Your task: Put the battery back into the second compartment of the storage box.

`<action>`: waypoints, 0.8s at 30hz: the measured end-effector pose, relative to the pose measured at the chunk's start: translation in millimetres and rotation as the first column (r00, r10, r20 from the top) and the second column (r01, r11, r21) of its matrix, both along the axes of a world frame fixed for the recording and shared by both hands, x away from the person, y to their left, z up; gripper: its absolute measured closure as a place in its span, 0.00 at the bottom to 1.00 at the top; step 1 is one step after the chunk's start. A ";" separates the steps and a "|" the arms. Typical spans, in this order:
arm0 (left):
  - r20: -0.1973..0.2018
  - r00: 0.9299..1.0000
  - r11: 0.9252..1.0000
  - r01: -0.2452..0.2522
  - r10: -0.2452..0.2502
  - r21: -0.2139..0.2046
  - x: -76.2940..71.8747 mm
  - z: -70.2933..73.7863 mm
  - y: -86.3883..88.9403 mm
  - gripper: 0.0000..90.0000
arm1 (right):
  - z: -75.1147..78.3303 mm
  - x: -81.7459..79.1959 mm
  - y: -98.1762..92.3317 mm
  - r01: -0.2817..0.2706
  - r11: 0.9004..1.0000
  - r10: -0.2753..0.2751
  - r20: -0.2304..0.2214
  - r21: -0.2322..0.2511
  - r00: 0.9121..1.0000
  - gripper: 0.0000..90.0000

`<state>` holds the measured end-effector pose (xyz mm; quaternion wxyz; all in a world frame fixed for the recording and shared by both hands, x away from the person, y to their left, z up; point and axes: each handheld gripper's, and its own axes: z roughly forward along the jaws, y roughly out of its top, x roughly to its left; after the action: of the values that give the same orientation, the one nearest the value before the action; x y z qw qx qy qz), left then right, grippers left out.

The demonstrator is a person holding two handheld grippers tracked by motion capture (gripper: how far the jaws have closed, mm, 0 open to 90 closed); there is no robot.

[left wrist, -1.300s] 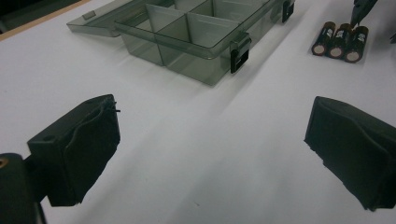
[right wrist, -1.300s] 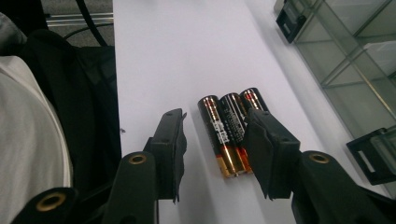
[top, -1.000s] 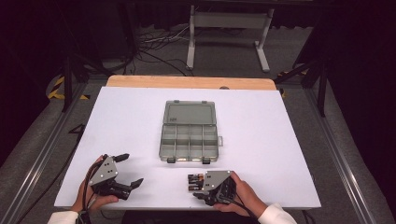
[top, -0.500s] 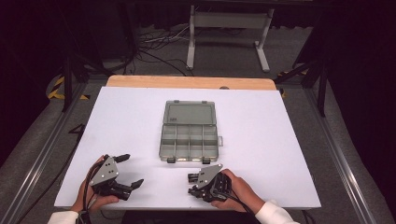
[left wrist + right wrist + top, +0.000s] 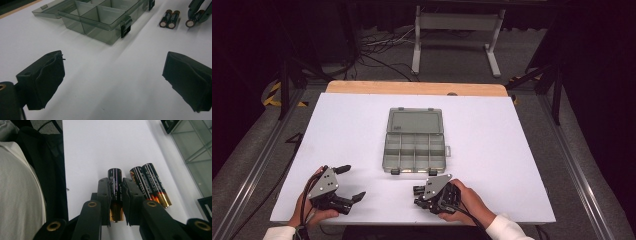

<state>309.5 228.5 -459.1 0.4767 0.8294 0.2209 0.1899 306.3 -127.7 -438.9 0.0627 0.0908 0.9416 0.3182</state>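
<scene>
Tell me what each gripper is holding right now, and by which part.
The right gripper is shut on a battery, gripped around its middle. The left gripper is open and holds nothing.

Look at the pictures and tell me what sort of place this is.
Probably a lab or studio set up for recording: a white-covered table on a metal frame, dark surroundings, loose cables on the floor behind, and a person working with a hand-held gripper in each hand.

Lab or recording studio: white-covered tabletop [image 5: 362, 130] on wooden board, black curtains around, tangled black cables [image 5: 377, 50] on grey floor, white metal stand [image 5: 457, 22] top centre.
</scene>
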 end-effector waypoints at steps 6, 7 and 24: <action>-0.003 1.000 1.000 -0.004 0.004 0.003 0.5 -0.2 0.1 0.05 | 4.5 0.8 -2.9 0.019 0.999 -0.019 0.022 0.029 1.000 0.86; -0.003 1.000 1.000 -0.001 0.001 0.001 0.5 -0.3 -0.1 0.05 | 5.0 1.4 -3.6 0.021 0.999 -0.022 0.021 0.030 1.000 0.86; -0.001 1.000 1.000 -0.003 0.003 0.000 0.1 0.1 0.4 0.05 | 10.1 2.1 -7.1 0.040 0.997 -0.043 0.047 0.059 0.998 0.86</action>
<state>309.6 228.9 -459.0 0.4765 0.8291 0.2223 0.1902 308.4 -134.8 -428.9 0.0894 0.1042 0.9281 0.3460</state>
